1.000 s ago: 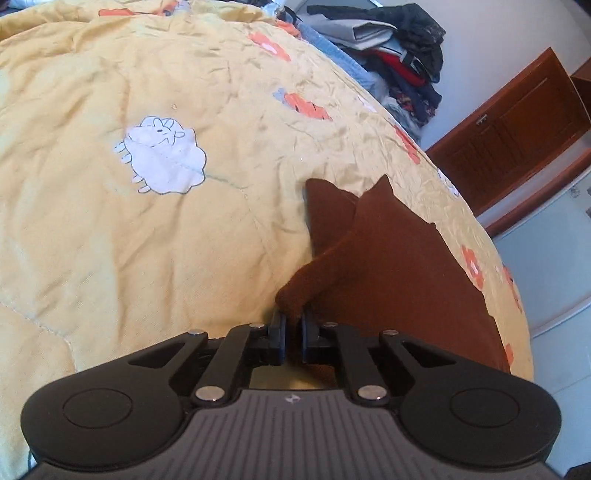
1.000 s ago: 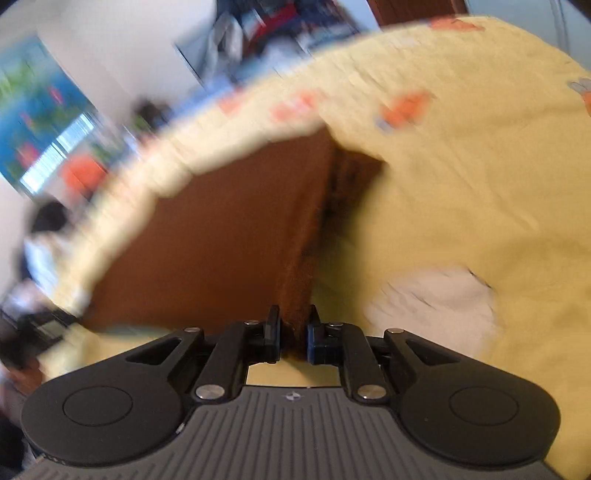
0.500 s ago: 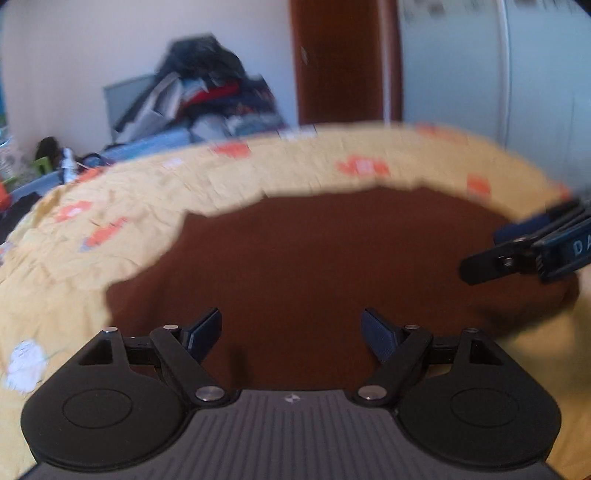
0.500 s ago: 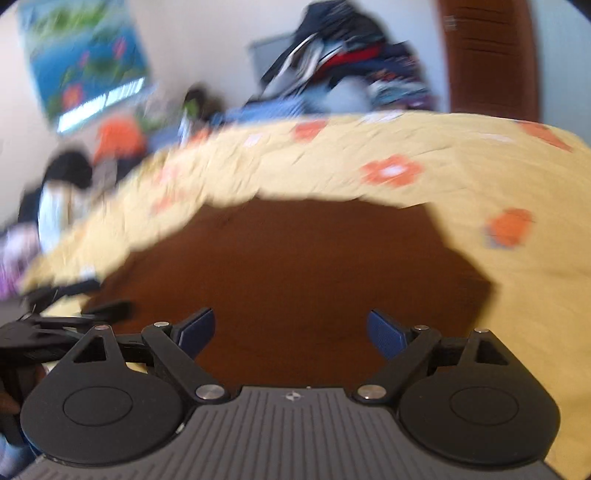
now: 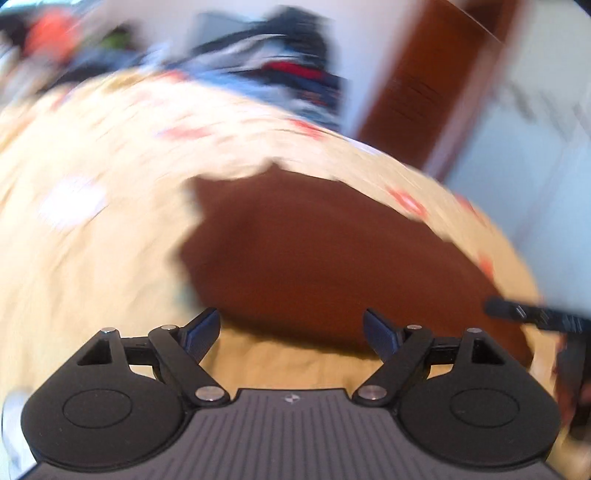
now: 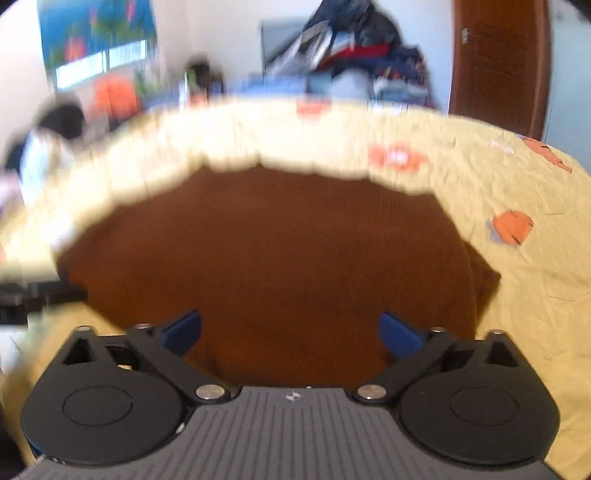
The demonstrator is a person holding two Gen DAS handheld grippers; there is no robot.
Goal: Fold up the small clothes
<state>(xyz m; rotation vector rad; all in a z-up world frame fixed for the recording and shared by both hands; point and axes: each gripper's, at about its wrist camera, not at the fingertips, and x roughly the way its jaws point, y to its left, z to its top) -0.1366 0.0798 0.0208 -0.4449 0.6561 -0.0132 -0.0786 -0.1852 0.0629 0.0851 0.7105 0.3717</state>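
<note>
Brown garment (image 6: 273,254), a small knitted piece, lies spread on the yellow bedspread (image 6: 535,295) directly ahead of both tools you hold.

Nearest in your left wrist view, the left gripper (image 5: 291,336) has its 2 blue-padded fingers (image 5: 201,332) spread wide apart. Its jaws have just been opening, and nothing sits between them; only bare yellow cloth shows in the gap, with the near edge of the garment (image 5: 332,258) just beyond the fingertips. At the right edge of that view, the dark tip of your right gripper (image 5: 535,317) reaches in over the garment's right corner.

Nearest in your right wrist view, the right gripper (image 6: 290,336) also stands wide, its jaws having just been opening further. The garment's near part lies under and between the 2 fingers (image 6: 399,334), but the pads do not press on it. At the left edge, a blurred dark piece that looks like your left gripper (image 6: 33,295) sits beside the garment's left corner.

Farther out, the bedspread carries orange patches (image 6: 513,227) and, in the left view, a blurred white shape (image 5: 70,203).

Beyond the bed, a heap of mixed clothes (image 6: 351,48) is piled against a pale wall. A brown wooden door (image 6: 498,62) stands to its right, and a blue picture (image 6: 96,33) hangs to its left. Both views are smeared by motion blur.
</note>
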